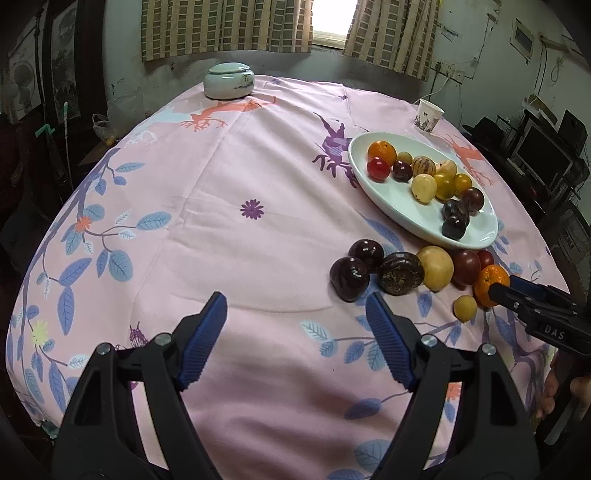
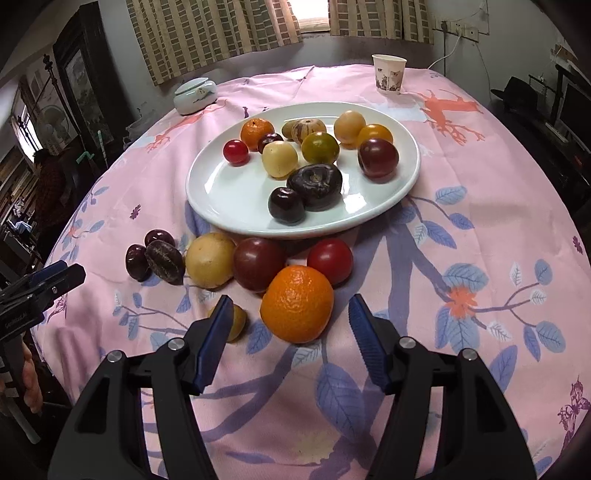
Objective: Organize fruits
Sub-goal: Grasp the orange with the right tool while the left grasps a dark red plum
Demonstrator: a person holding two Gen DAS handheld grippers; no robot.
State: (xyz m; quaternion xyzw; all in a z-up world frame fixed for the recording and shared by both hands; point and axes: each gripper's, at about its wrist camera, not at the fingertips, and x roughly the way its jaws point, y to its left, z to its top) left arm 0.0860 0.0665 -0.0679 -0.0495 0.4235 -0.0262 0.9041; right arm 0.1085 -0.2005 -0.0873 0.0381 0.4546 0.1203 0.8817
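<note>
Right gripper (image 2: 290,325) jaws spread, empty, straddling round orange mandarin (image 2: 297,303). Left gripper (image 1: 297,321) spread, empty, idle. Risk: off-centre squeeze rolls mandarin into small yellow fruit (image 2: 236,322) or dark red tomato (image 2: 258,264); round skin may slip before reaching white oval ceramic plate (image 2: 221,206).

A lidded white ceramic jar (image 1: 229,80) and a patterned paper cup (image 2: 388,74) stand well apart on the pink floral tablecloth (image 1: 229,229); checked curtains (image 1: 229,27) hang behind.

Open right tongs (image 2: 290,338), orange (image 2: 297,303) between

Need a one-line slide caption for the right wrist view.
Open right gripper approaches an orange beside the fruit-filled white plate.
</note>
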